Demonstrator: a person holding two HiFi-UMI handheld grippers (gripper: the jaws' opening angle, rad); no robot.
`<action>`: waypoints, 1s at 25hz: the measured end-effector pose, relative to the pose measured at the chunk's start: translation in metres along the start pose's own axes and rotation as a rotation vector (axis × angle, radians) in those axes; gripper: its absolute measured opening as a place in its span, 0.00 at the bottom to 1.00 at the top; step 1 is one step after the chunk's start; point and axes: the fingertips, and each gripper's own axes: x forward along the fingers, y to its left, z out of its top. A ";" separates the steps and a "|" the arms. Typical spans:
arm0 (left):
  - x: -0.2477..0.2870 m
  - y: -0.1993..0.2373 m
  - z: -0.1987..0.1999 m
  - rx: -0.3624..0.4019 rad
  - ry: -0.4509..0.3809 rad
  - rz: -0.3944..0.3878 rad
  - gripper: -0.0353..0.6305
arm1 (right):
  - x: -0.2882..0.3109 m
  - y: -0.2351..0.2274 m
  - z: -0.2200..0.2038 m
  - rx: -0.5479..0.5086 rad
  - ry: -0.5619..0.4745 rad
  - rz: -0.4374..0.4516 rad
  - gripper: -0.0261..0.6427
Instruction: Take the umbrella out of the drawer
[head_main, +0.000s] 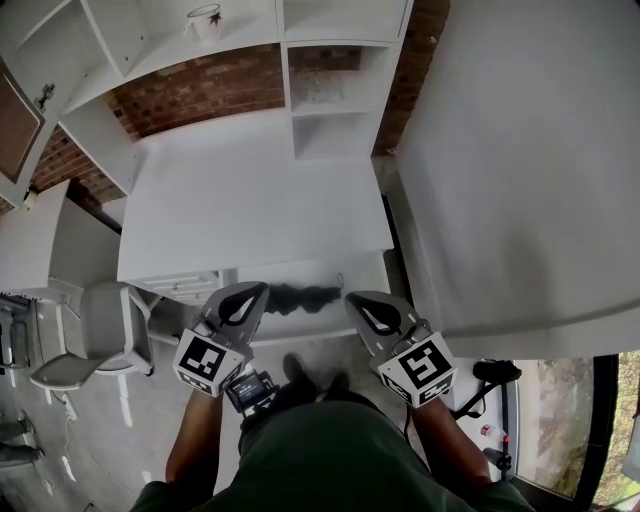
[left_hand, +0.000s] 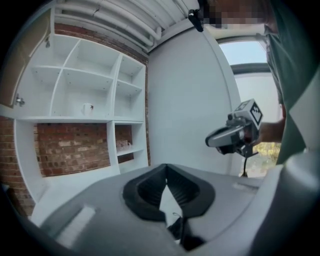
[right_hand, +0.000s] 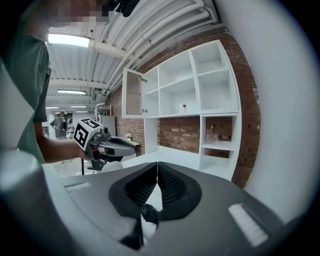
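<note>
We stand at a white table (head_main: 250, 210) whose drawer (head_main: 300, 332) is pulled open at its front edge, just below us. The umbrella (head_main: 300, 297), dark and folded up, lies across the inside of the drawer, close under the table's edge. We hold the left gripper (head_main: 260, 290) at the umbrella's left end and the right gripper (head_main: 352, 298) at its right end, both pointing forward and a little down, so the umbrella sits between the two tips. Each gripper's jaws are pressed together at the tips with nothing clamped between them. In both gripper views a bit of the dark umbrella shows only through the gap behind the closed tips, lying below the jaws. From the head view we cannot tell whether either tip touches the umbrella. Each gripper's marker cube faces up toward us, and each gripper view shows the other gripper off to the side, well apart. Behind the table a red brick wall (head_main: 200, 95) carries white open shelves (head_main: 330, 70), and a white mug (head_main: 205, 20) stands on one of them. A tall white cabinet (head_main: 520, 170) fills the right side, and a grey chair (head_main: 95, 335) stands on the floor to our left.
</note>
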 end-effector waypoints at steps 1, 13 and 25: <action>0.003 0.005 -0.002 -0.002 -0.004 -0.007 0.06 | 0.005 -0.001 0.000 -0.002 0.004 -0.004 0.05; 0.010 0.059 -0.046 -0.026 0.039 -0.053 0.06 | 0.077 0.007 -0.029 0.017 0.094 0.017 0.08; 0.036 0.092 -0.139 -0.069 0.240 0.001 0.06 | 0.148 -0.020 -0.121 0.016 0.230 0.184 0.13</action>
